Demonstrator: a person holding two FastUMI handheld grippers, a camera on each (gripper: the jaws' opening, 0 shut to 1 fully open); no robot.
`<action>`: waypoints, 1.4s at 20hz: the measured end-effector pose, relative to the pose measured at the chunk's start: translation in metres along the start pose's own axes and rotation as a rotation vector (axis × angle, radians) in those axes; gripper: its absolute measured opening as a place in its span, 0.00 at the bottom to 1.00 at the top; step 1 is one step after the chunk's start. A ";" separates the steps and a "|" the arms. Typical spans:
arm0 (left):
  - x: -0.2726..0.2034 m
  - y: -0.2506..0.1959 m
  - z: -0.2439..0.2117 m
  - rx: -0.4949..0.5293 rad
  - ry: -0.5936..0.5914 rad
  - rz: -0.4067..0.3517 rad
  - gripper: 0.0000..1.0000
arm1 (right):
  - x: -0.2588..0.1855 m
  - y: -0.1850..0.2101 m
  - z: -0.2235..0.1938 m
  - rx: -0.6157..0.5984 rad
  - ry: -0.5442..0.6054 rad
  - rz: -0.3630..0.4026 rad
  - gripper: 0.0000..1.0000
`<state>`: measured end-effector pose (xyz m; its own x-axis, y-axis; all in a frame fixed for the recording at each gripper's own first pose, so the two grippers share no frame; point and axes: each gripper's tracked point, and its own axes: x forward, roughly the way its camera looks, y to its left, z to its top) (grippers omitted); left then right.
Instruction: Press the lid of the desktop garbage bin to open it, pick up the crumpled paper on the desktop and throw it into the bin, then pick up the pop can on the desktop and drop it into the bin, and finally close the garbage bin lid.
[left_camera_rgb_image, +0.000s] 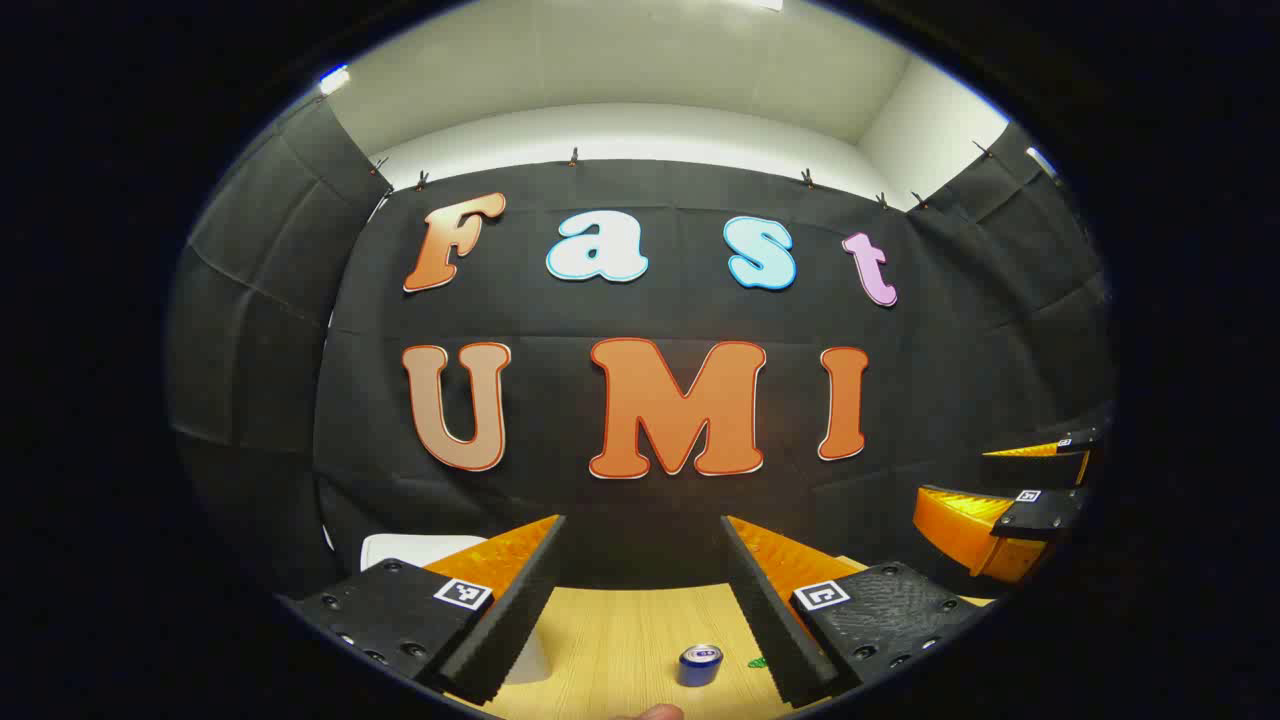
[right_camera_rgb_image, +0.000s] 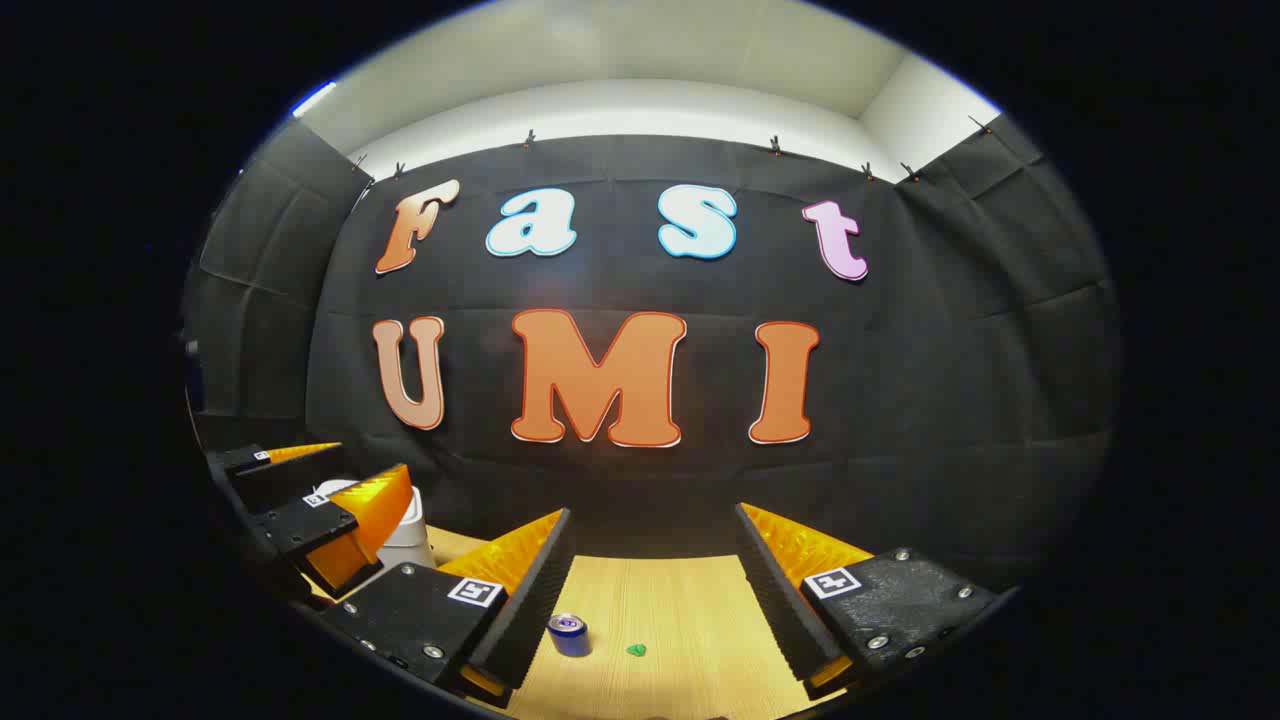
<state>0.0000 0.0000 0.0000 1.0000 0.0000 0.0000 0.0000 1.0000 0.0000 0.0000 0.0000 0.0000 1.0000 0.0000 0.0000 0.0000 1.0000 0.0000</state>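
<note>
A small blue pop can stands upright on the wooden desktop, low between my left gripper's open fingers. My left gripper is open and holds nothing. The white bin sits at the left, mostly hidden behind the left finger, so its lid cannot be judged. In the right gripper view the can stands just beside the left finger of my right gripper, which is also open and holds nothing. The bin shows behind the left gripper at the far left.
A small green scrap lies on the desktop just right of the can. The right gripper hangs at the right edge of the left gripper view. Black cloth walls close the booth behind and on both sides.
</note>
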 end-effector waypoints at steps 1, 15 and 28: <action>-0.002 0.000 -0.004 0.005 0.006 -0.004 0.95 | -0.001 -0.004 -0.007 0.005 0.013 -0.004 0.93; -0.021 -0.016 -0.020 -0.010 0.026 0.065 0.95 | 0.000 -0.023 -0.049 0.063 0.049 0.105 0.94; -0.022 -0.034 -0.015 -0.032 0.039 0.046 0.93 | 0.009 -0.008 -0.058 0.056 0.068 0.159 0.94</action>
<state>-0.0221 -0.0336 -0.0151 0.9982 0.0453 -0.0394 -0.0465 0.9984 -0.0309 0.0086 -0.0075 -0.0585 0.9851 0.1601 -0.0631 -0.1563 0.9858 0.0608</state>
